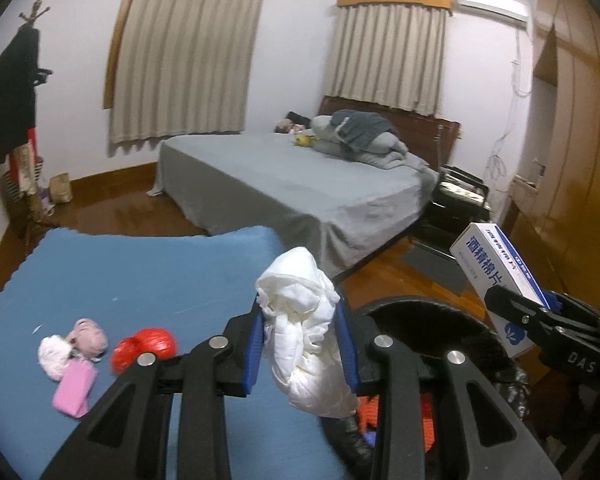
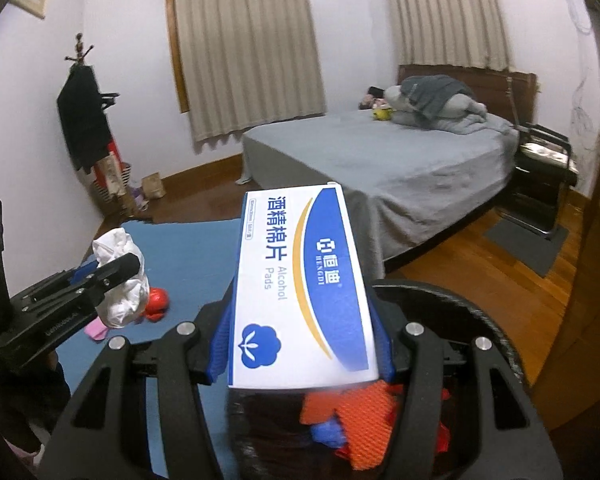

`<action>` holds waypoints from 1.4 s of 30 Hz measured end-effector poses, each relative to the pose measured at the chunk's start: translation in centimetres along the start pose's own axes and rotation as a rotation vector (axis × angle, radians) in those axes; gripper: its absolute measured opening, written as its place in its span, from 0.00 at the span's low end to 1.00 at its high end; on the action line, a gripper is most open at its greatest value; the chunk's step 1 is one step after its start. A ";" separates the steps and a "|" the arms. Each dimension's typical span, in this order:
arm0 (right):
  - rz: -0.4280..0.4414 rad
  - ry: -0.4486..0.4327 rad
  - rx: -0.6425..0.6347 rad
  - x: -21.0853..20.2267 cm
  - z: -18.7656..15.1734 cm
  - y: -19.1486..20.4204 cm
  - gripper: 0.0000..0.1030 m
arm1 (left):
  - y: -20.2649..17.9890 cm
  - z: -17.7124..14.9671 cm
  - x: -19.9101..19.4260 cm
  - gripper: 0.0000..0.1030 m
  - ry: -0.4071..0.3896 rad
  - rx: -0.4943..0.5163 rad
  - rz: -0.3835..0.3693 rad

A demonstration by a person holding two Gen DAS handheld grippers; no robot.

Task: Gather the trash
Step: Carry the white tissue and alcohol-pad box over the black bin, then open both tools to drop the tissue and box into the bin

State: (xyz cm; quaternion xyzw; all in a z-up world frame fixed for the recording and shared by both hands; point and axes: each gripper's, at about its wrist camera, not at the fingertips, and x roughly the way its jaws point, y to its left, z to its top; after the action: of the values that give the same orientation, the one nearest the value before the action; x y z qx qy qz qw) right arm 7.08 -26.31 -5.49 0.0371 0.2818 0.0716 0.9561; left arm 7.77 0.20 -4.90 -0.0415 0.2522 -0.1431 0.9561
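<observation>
Trash: crumpled white wad (image 1: 304, 332) pinched in left jaws, alcohol-pad box (image 2: 300, 288) (blue-white) in right.

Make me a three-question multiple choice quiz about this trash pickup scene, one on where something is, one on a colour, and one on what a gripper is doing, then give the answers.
1. Where does the red crumpled bag lie?
A. on the blue mat
B. on the bed
C. in the bin

2. What colour is the flat packet beside it?
A. green
B. pink
C. black

3. What is the right gripper doing?
A. hanging open
B. shut on nothing
C. clamping the alcohol pads box

Answers:
1 A, it rests on the mat near the pink items.
2 B, the packet is plainly pink.
3 C, both blue pads press the box's sides above the black bin; the left gripper likewise grips white crumpled paper.
</observation>
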 end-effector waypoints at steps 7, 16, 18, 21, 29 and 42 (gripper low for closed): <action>-0.071 -0.006 0.039 -0.8 -0.8 -3.6 0.53 | -3.7 0.6 1.2 0.31 0.002 0.049 -0.079; -0.135 -0.001 0.068 -1.2 -2.0 -6.5 0.53 | -8.1 1.1 4.0 0.31 0.030 0.088 -0.172; -0.147 0.001 0.075 -1.1 -2.4 -7.0 0.53 | -9.1 1.0 4.5 0.31 0.036 0.098 -0.187; -0.161 0.007 0.087 -1.1 -2.9 -7.8 0.53 | -10.2 1.2 5.5 0.31 0.047 0.111 -0.204; -0.190 0.032 0.106 -0.5 -3.8 -9.2 0.55 | -10.9 0.7 6.8 0.42 0.088 0.120 -0.230; -0.227 0.000 0.117 -1.3 -3.3 -9.5 0.93 | -7.9 1.1 5.2 0.82 0.047 0.080 -0.160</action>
State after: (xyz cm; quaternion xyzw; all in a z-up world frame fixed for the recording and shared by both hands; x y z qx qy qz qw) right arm 5.31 -35.79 -8.63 0.0605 0.2878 -0.0537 0.9543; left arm 10.61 -8.85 -5.22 -0.0198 0.2646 -0.2302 0.9363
